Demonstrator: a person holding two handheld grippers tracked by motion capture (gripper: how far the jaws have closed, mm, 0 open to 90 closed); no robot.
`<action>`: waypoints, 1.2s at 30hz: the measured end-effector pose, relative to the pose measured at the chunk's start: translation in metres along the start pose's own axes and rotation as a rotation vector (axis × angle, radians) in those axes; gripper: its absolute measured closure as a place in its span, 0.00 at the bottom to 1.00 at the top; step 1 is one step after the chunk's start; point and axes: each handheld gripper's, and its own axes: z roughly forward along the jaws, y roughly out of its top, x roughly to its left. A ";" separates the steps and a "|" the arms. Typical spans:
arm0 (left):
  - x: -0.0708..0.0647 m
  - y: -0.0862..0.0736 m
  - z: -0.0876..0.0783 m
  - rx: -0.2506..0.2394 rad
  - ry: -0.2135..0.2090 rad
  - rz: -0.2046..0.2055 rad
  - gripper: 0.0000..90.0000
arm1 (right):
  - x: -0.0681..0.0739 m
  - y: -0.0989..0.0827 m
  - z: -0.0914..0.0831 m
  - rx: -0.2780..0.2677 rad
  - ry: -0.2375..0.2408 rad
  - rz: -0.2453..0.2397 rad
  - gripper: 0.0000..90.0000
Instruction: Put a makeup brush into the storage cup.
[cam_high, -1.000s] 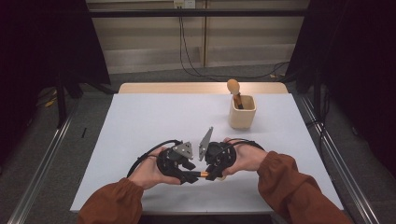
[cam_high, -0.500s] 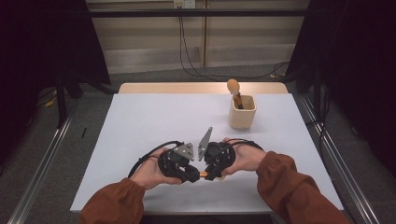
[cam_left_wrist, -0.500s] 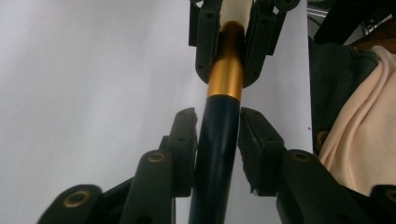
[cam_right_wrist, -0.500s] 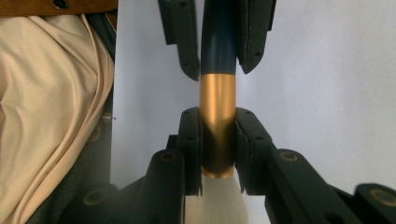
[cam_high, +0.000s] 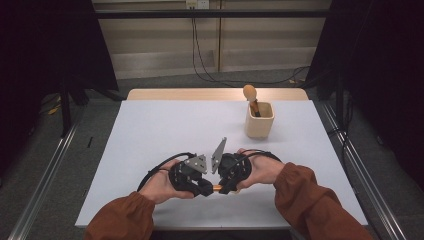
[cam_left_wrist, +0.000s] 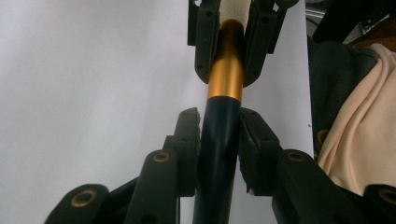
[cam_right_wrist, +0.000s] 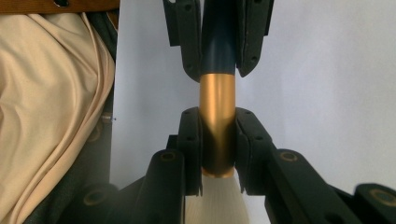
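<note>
Since a second ago, the left gripper (cam_left_wrist: 219, 135) has just closed onto the makeup brush's (cam_left_wrist: 224, 79) dark handle, low over the white worktop (cam_high: 165, 130). The right gripper (cam_right_wrist: 217, 140) clamps the gold ferrule. Best release the right only once the left feels secure.

The high view looks forward and down on the whole worktop (cam_high: 150, 130) from far. Each gripper view sits very near, looking along its own jaws toward the other's, and both share the brush (cam_left_wrist: 224, 116) between them.
</note>
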 end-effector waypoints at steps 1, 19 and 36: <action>0.000 0.000 0.000 -0.002 0.002 0.002 0.78 | 0.000 0.000 0.000 0.001 0.000 0.001 0.83; -0.003 -0.002 0.000 -0.019 -0.002 0.002 0.83 | 0.001 -0.004 -0.001 -0.031 0.004 -0.017 0.68; -0.003 -0.010 -0.007 -0.058 -0.011 -0.058 0.83 | -0.004 -0.011 -0.005 -0.115 -0.053 0.052 0.15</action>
